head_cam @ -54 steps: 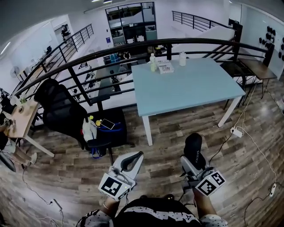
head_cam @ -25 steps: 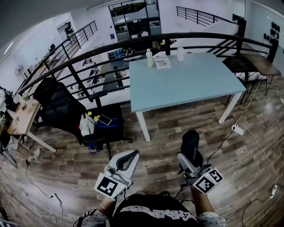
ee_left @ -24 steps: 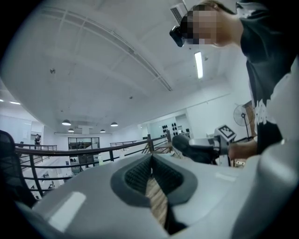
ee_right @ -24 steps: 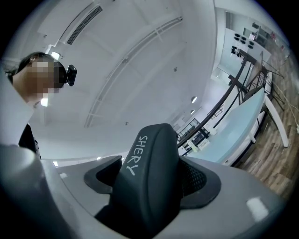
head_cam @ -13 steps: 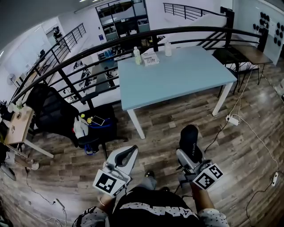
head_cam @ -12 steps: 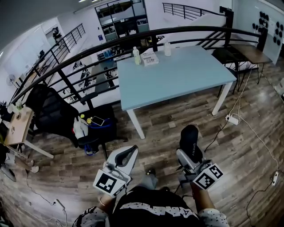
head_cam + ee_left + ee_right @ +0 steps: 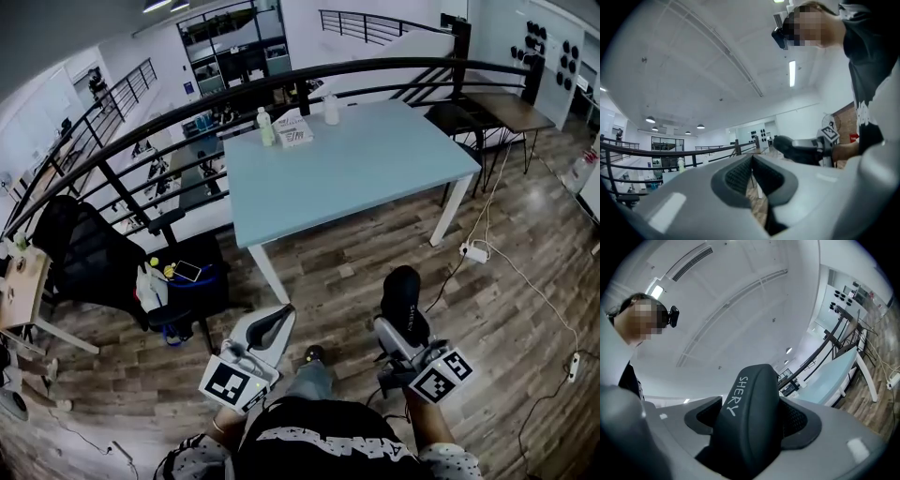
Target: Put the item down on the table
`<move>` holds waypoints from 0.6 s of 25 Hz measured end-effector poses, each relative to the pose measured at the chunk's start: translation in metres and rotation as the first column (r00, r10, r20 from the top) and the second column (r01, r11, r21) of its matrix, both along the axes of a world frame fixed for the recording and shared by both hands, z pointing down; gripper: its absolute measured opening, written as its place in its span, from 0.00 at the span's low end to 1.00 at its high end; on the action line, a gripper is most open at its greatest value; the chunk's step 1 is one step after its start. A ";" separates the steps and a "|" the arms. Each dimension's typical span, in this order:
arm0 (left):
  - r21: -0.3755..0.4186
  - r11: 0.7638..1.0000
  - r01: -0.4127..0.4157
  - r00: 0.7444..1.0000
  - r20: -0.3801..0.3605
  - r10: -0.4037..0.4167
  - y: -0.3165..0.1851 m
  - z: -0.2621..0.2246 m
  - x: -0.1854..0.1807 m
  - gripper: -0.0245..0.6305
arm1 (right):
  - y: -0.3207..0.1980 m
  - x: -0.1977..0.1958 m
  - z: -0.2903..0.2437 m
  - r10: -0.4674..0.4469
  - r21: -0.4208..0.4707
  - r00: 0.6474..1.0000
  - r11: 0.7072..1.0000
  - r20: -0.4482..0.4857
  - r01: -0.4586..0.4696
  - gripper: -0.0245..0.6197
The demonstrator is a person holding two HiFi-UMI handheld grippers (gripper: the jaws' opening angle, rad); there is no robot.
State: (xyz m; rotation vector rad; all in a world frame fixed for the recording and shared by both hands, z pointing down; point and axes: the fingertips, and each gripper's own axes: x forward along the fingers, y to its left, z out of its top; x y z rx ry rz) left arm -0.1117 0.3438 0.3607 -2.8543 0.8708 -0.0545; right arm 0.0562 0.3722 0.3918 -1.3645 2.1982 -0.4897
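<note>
A black oblong item printed "SHERY" sticks up out of my right gripper, which is shut on it low at the right of the head view. My left gripper is beside it on the left, its jaws closed together with nothing between them. Both are held over the wooden floor, well short of the light blue table. In the left gripper view, the right gripper with the black item shows off to the right.
Two bottles and a booklet stand at the table's far edge by a black railing. A black office chair and a stool with a phone are left. A power strip and cables lie right.
The head view has swung and moved nearer: the table now sits further left and lower in the picture. Both grippers keep their places and their hold.
</note>
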 end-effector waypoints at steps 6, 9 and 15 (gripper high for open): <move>-0.027 0.999 -0.037 0.999 -0.031 0.036 -0.030 0.007 0.011 0.04 | -0.019 0.012 0.004 0.040 -0.020 0.999 0.999 -0.021 -0.040 0.64; -0.044 0.998 -0.047 0.998 -0.045 0.045 -0.047 0.013 0.013 0.04 | -0.031 0.014 0.007 0.052 -0.027 0.998 0.998 -0.028 -0.053 0.64; -0.066 0.995 -0.070 0.996 -0.063 0.066 -0.081 0.024 0.022 0.04 | -0.055 0.023 0.013 0.081 -0.046 0.996 0.995 -0.046 -0.084 0.64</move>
